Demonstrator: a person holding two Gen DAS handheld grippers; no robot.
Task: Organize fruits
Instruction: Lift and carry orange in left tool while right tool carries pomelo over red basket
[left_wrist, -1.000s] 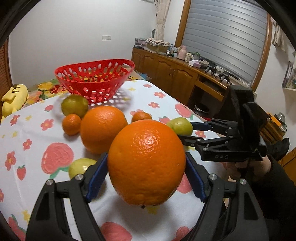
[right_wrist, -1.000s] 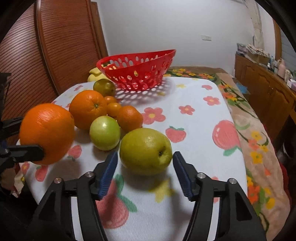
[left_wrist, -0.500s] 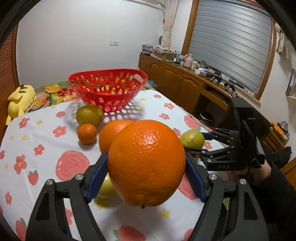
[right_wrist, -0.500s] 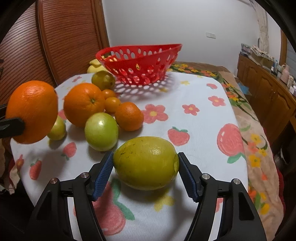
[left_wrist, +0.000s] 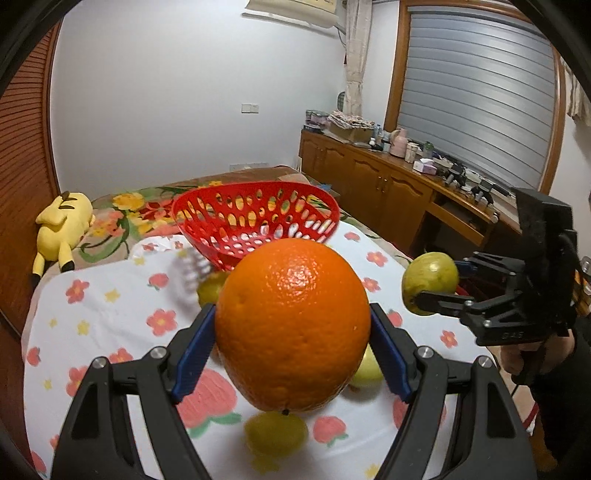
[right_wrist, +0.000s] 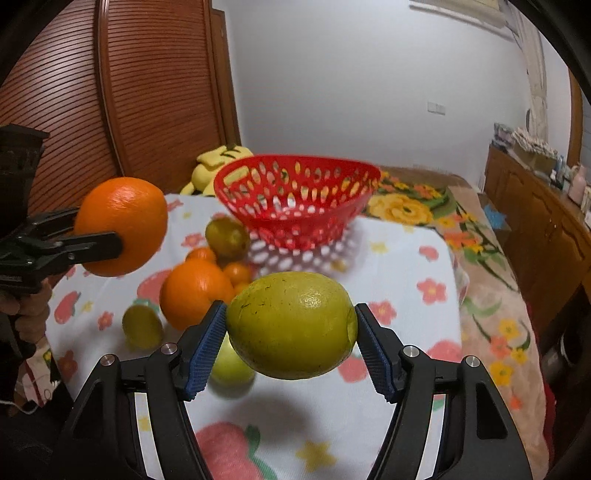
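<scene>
My left gripper (left_wrist: 291, 314) is shut on a large orange (left_wrist: 291, 332) and holds it in the air over the tablecloth. My right gripper (right_wrist: 290, 310) is shut on a yellow-green fruit (right_wrist: 291, 332), also clear of the table. Each wrist view shows the other gripper off to the side: the right gripper (left_wrist: 436, 282) with its fruit (left_wrist: 428, 269), the left gripper (right_wrist: 110, 229) with its orange (right_wrist: 125, 206). The red perforated basket (left_wrist: 258, 229) (right_wrist: 295, 221) stands at the far end of the table, beyond both grippers. I see no fruit inside it.
On the flowered cloth (right_wrist: 399, 266) lie a big orange (right_wrist: 195, 295), a dark green fruit (right_wrist: 227, 236), small tangerines (right_wrist: 238, 273) and small green fruits (right_wrist: 142, 325). A yellow plush toy (left_wrist: 62, 225) lies behind the table, wooden cabinets (left_wrist: 388, 192) stand to the right, and a slatted door (right_wrist: 110, 92) to the left.
Both grippers have risen with their fruit. The yellow-green fruit has left the table. The loose fruit now sits lower in both views, and the basket looks nearer.
</scene>
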